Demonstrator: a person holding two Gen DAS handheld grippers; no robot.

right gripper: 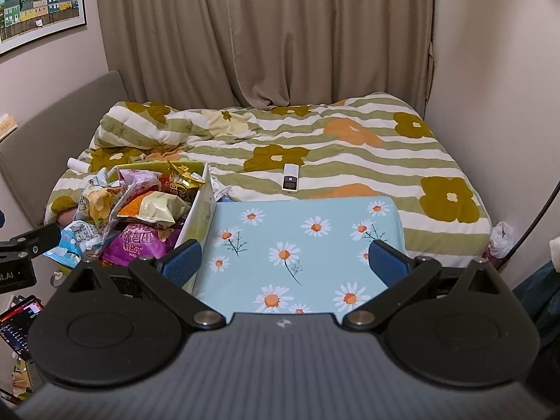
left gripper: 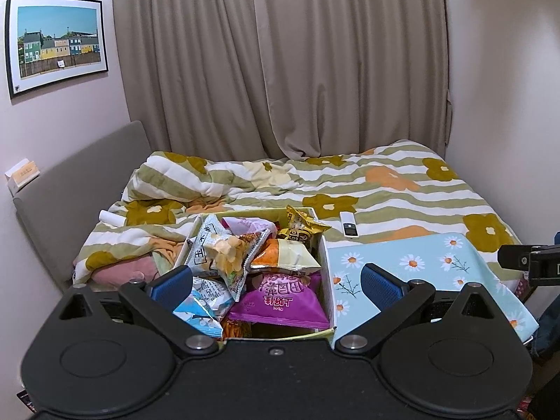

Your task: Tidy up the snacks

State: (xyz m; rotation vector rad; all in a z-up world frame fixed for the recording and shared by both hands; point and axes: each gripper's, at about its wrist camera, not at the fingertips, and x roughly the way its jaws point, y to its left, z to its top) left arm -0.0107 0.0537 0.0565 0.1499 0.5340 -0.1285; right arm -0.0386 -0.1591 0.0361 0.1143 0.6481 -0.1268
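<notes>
2 grippers, both spread wide and empty: left gripper (left gripper: pixel 276 281) above the box (left gripper: pixel 327 273) heaped with snack bags; right gripper (right gripper: pixel 285 260) over the daisy-print mat (right gripper: pixel 315 245) beside it. Advice: pinch the topmost bag (left gripper: pixel 224 248) by 1 edge, lift clear without dragging neighbours.

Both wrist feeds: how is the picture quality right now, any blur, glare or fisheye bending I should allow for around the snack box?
Left wrist view: even indoor light, no glare; the snack box and purple bag are sharp, the poster bows from fisheye, corners are dark. Right wrist view: similarly sharp and evenly lit, the daisy-print surface clear; the gripper body at the bottom looks soft.
</notes>
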